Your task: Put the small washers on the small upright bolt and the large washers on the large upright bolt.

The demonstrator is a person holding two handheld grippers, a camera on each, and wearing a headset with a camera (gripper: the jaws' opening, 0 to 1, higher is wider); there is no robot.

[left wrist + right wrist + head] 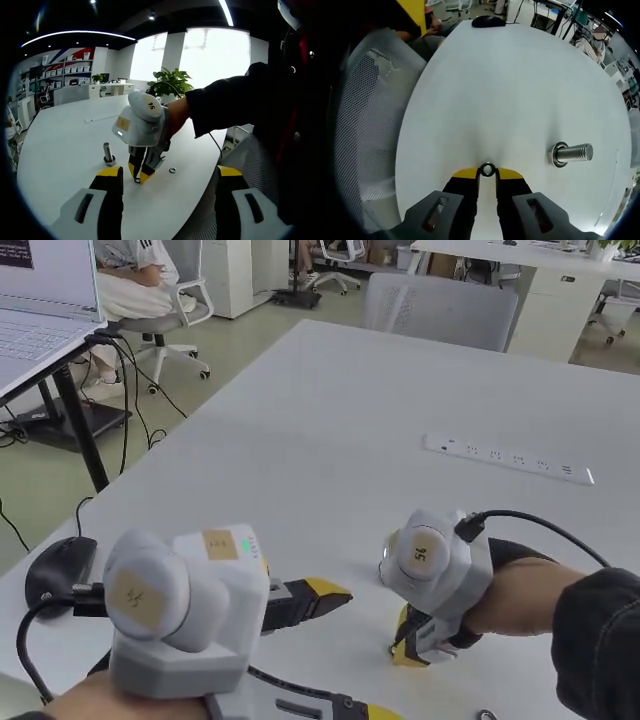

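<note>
My right gripper (487, 176) points down at the white table (520, 85), its jaws shut on a small washer (487, 170) at their yellow tips. In the left gripper view that gripper (141, 176) touches the tabletop with the washer (136, 180) at its tips. An upright bolt (572, 153) with a ring at its foot stands a short way off, its twin image the bolt (107, 153). Another loose washer (172, 170) lies on the table beside the right gripper, also the washer (487, 715). My left gripper (170, 172) is open, hovering near the front edge, left gripper (365, 652).
A white power strip (505, 457) lies across the far right of the table. A black mouse (60, 565) sits at the left edge, with a laptop (40, 290) on a side desk. A grey mesh chair (365, 125) stands by the table's near edge.
</note>
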